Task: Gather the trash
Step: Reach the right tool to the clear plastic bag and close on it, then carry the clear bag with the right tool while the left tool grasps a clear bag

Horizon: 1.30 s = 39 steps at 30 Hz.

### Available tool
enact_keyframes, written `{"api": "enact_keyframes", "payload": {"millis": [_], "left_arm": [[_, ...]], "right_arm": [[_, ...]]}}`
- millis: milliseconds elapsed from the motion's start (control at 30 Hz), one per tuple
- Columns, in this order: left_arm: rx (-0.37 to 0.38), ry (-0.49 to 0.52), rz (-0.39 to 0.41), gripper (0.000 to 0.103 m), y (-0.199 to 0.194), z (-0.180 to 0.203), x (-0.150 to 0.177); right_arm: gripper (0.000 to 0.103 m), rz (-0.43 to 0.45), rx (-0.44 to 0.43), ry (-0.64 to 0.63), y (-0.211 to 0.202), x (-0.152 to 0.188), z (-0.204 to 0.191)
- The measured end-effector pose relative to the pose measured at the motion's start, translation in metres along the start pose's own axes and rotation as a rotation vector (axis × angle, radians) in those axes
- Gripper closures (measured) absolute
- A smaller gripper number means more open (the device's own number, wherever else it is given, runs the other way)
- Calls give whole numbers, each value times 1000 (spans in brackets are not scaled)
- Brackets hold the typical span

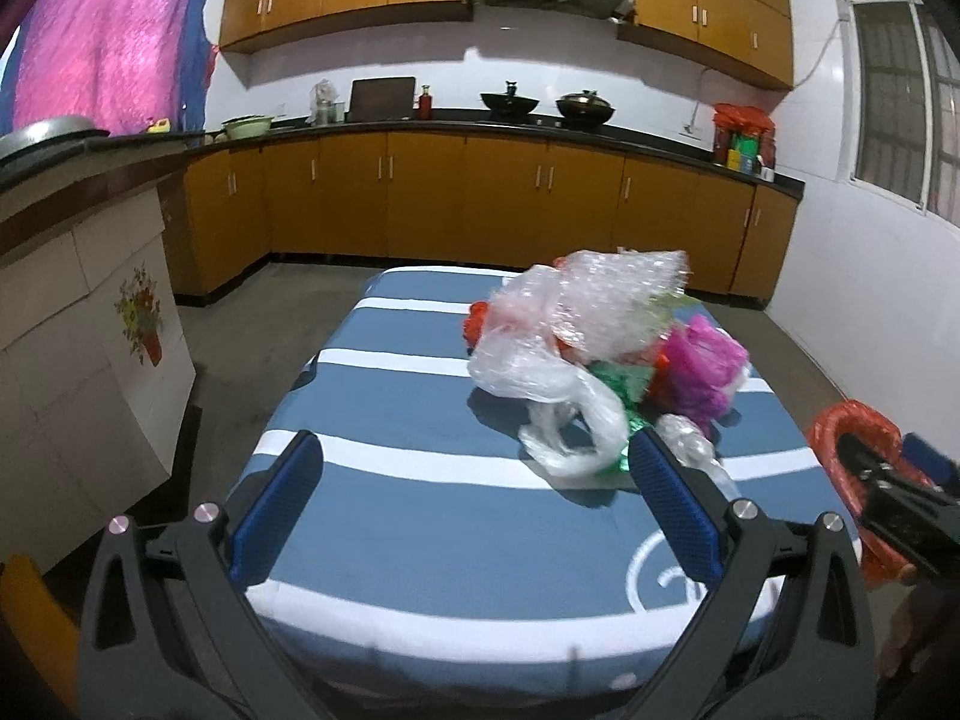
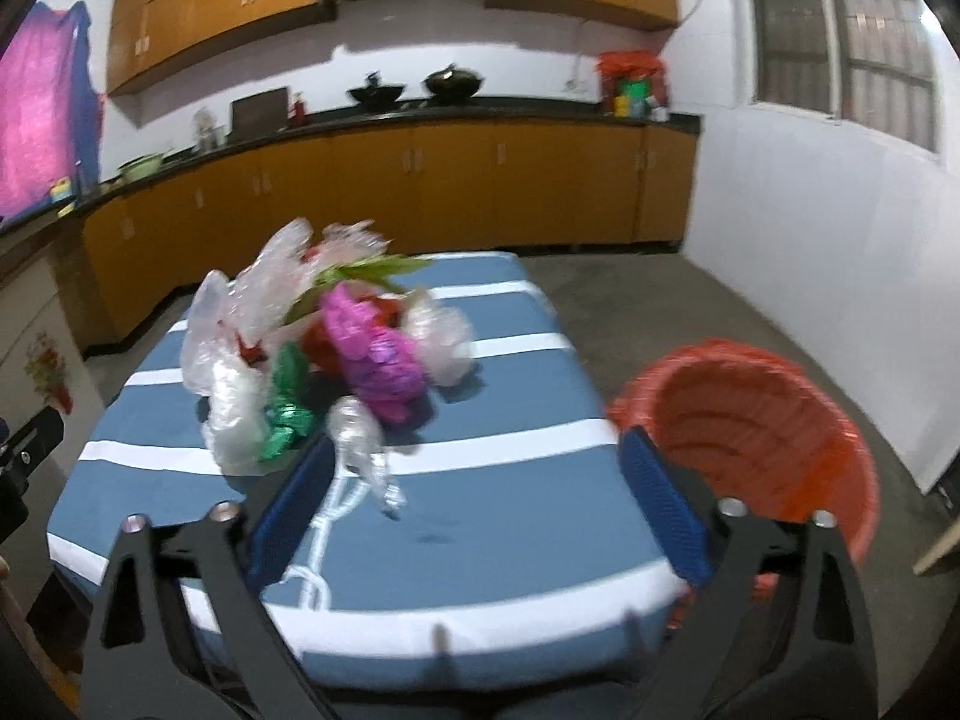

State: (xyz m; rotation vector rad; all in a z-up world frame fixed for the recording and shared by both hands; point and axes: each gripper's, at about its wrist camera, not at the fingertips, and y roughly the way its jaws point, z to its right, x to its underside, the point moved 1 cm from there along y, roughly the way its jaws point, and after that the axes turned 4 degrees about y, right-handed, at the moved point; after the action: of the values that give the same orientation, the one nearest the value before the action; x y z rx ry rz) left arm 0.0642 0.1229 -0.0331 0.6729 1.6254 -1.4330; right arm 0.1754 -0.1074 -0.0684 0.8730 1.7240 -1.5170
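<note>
A heap of trash lies on the blue and white striped table: clear plastic bags, a magenta wrapper, green foil and red scraps. It shows in the right wrist view too. My left gripper is open and empty above the table's near part, its right finger just short of the heap. My right gripper is open and empty; a crumpled clear wrapper lies by its left finger. An orange bin stands on the floor right of the table.
Orange kitchen cabinets with a black counter run along the back wall, with woks and bottles on top. A white counter side with a flower sticker is to the left. A white wall and a window are to the right. Grey floor surrounds the table.
</note>
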Motion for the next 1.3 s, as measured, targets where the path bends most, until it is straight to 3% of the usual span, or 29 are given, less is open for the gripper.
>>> {"api": "enact_keyframes", "payload": {"millis": [167, 267, 600, 700, 767, 867, 1300], "left_arm": [[-14, -28, -2, 4, 18, -13, -2], [-24, -40, -7, 5, 30, -22, -3], [-20, -57, -41, 10, 55, -32, -2], [-8, -54, -48, 11, 60, -28, -2], [4, -50, -51, 12, 63, -25, -3], [21, -40, -51, 14, 65, -18, -4], [156, 5, -108, 28, 97, 37, -15]], "right_arm": [[35, -77, -63, -33, 46, 2, -26], [41, -124, -78, -55, 70, 6, -41], [47, -221, -60, -83, 116, 15, -55], [57, -241, -69, -92, 120, 19, -54], [70, -256, -87, -96, 121, 22, -53], [77, -254, -105, -91, 116, 25, -50], [79, -213, -92, -102, 83, 28, -20]]}}
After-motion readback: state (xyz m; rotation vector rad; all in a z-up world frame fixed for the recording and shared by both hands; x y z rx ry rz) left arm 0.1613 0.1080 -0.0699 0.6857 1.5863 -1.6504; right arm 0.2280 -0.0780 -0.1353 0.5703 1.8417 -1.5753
